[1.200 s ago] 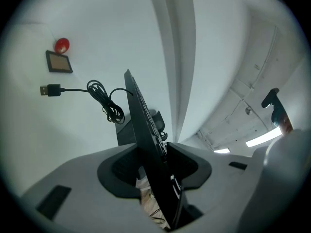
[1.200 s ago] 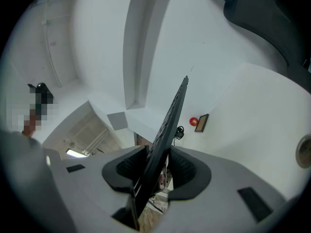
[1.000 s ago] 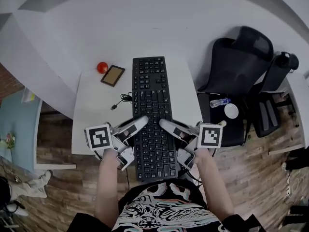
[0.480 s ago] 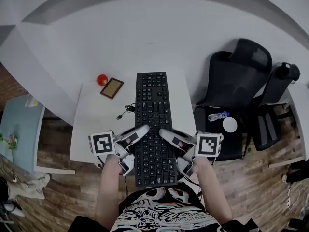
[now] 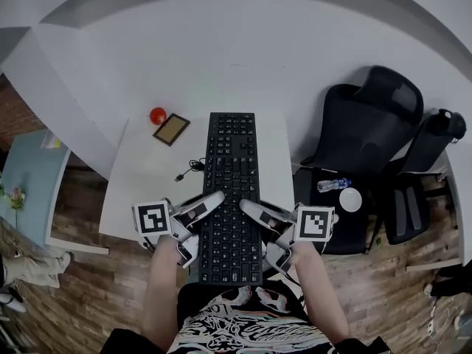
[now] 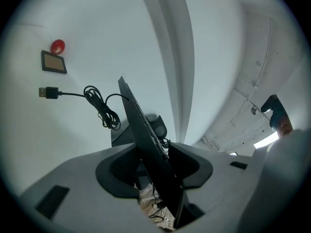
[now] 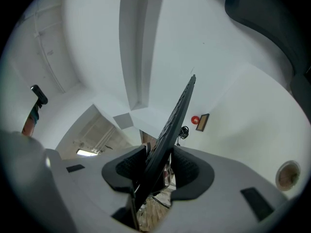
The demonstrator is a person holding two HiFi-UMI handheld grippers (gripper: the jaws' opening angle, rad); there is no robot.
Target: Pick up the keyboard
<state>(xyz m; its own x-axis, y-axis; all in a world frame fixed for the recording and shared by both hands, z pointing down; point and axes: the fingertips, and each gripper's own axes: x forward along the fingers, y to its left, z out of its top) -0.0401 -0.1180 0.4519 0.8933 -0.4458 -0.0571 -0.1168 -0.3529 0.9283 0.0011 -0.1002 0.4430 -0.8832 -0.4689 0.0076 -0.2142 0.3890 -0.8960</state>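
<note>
A black keyboard (image 5: 232, 175) lies lengthwise over the white table (image 5: 140, 190), its near end past the table's front edge. My left gripper (image 5: 209, 220) is clamped on its left long edge and my right gripper (image 5: 258, 223) on its right long edge, each with one finger on top of the keys. In the left gripper view the keyboard (image 6: 141, 125) runs edge-on between the pads of the left gripper (image 6: 153, 178). The right gripper view shows the same: the keyboard (image 7: 177, 115) wedged in the right gripper (image 7: 155, 171). Its cable (image 5: 193, 167) trails onto the table.
A red ball (image 5: 158, 115) and a small brown framed board (image 5: 171, 129) sit at the table's far left corner. A black office chair (image 5: 361, 124) stands to the right, with a water bottle (image 5: 333, 185) and a white cup (image 5: 350, 199) on a low stand beside it.
The head view has shifted, so the table sits lower in the picture. Both grippers keep the same hold. The keyboard's far end now lines up with the red ball instead of lying beyond it.
</note>
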